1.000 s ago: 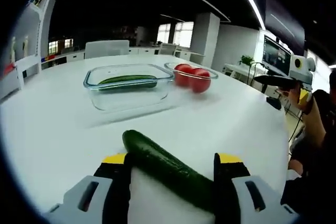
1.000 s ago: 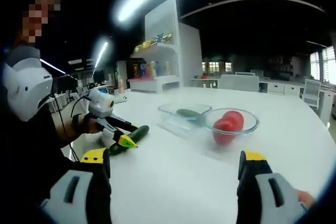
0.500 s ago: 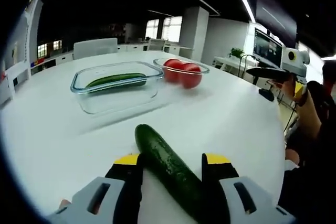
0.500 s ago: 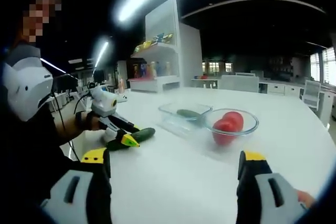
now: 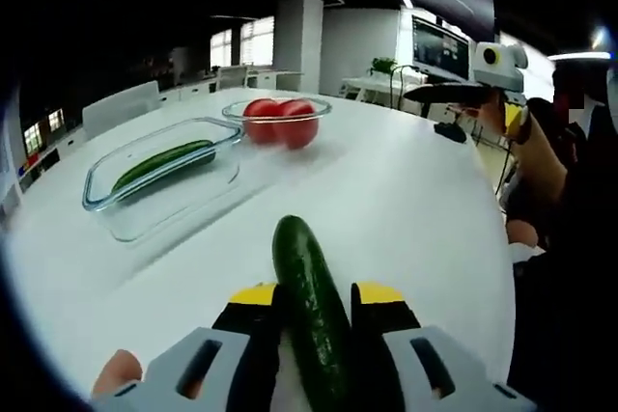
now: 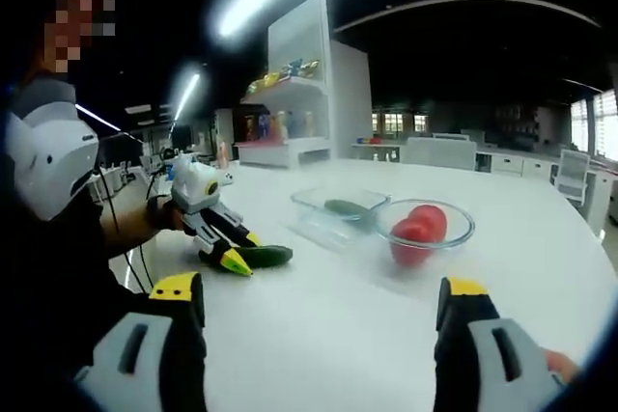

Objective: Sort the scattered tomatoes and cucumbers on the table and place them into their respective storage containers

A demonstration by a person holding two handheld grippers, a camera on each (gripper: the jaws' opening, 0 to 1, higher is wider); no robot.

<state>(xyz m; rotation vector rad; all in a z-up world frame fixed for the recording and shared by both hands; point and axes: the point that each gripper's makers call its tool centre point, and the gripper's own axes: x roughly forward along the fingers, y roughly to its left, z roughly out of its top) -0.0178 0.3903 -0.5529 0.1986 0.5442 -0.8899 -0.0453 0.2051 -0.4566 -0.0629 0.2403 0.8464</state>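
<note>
While the left gripper (image 5: 316, 298) pinches a cucumber (image 5: 311, 311) lengthwise between its jaws, lifted off the white table (image 5: 406, 200), the step in hand reads as carrying. Landmark: rectangular glass container (image 5: 159, 176), one cucumber inside. Round glass bowl (image 5: 277, 118), two tomatoes, just beyond it. Right gripper (image 6: 319, 301) spread wide, nothing between its jaws, well back from the container. Next: bring the cucumber over the container, lower, release.
</note>
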